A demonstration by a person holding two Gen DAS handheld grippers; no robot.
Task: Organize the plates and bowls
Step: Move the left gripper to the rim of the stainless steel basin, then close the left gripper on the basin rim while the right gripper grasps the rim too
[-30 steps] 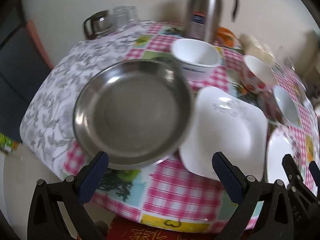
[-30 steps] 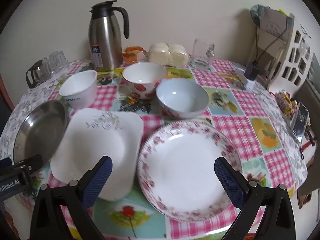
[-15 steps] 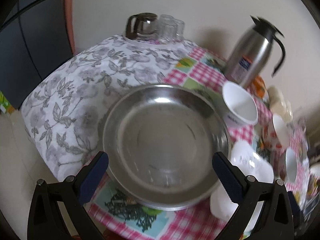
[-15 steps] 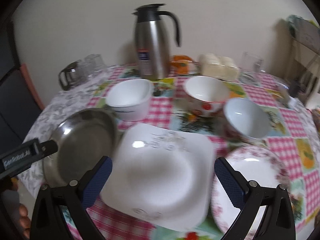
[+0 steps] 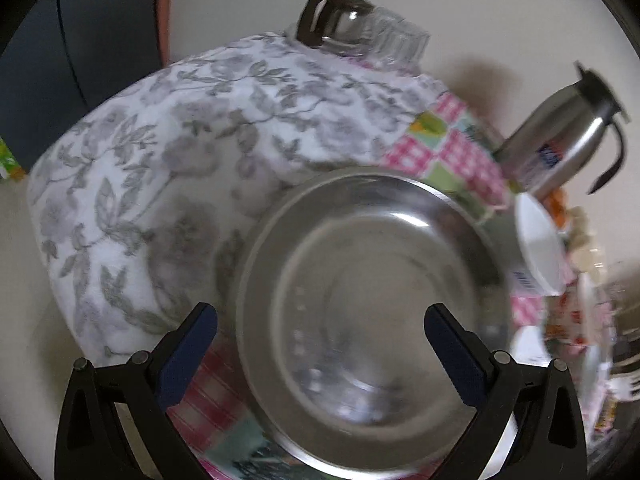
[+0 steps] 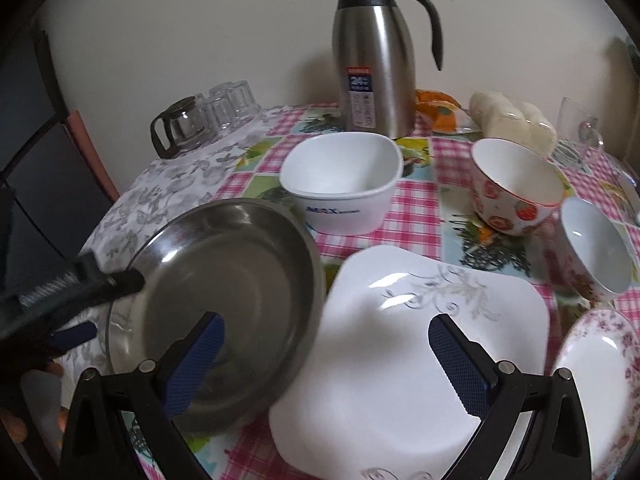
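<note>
A round steel plate (image 5: 372,312) (image 6: 228,304) lies at the table's left, its right rim over the edge of a square white plate (image 6: 420,364). My left gripper (image 5: 322,356) (image 6: 114,304) is open, its fingers either side of the steel plate's near-left rim. My right gripper (image 6: 326,364) is open and empty, hovering over where the two plates meet. Behind them stand a square white bowl (image 6: 344,184), a strawberry-print bowl (image 6: 516,188) and a plain white bowl (image 6: 596,252). A floral plate (image 6: 600,380) sits at the right edge.
A steel thermos jug (image 6: 372,60), a glass pot with upturned glasses (image 6: 192,128), a pack of white rolls (image 6: 512,124) and a glass mug (image 6: 576,128) line the back by the wall. A grey floral cloth (image 5: 160,160) covers the table's left end.
My left gripper has swung left and closed in on the steel plate, which now fills its view. My right gripper has shifted left and nearer, from the floral plate to the square plate.
</note>
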